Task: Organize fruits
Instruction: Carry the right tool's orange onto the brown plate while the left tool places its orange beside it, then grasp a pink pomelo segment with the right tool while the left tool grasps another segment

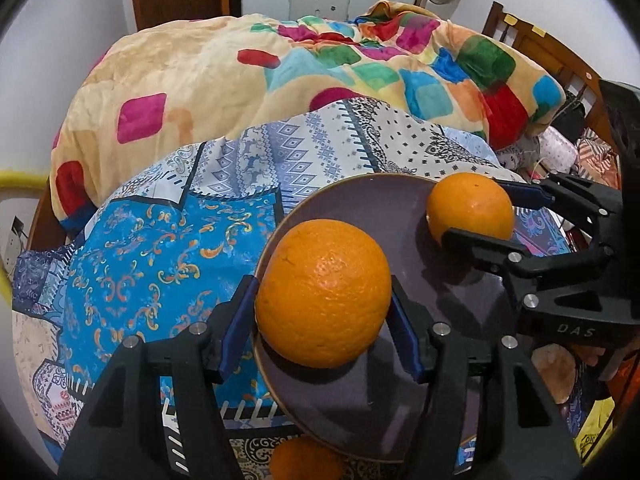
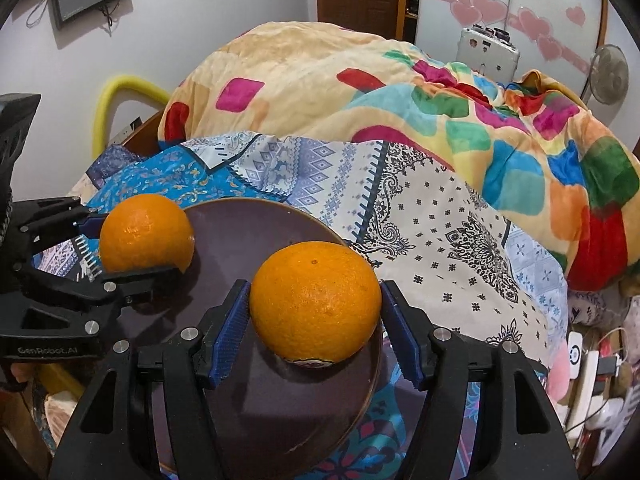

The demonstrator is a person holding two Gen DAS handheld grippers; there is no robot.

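1. Gripping: left claw (image 1: 324, 300) clamps an orange (image 1: 323, 293) between both blue pads, over the purple plate (image 1: 400, 208).
2. Right claw (image 2: 316, 308) clamps a second orange (image 2: 315, 301) over the same plate.
3. Third orange (image 1: 306, 460) lies on the bed (image 1: 140, 272), beside the plate rim.

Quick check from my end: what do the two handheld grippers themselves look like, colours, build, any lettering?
Both match: the left gripper and right gripper have matte black angular frames with triangular cut-outs and round silver pivot pins, and each finger carries a ribbed blue pad. The left body reads "GenRobot.AI" in the right wrist view; the right body reads "DAS" in the left wrist view. No cables or sleeves are visible.
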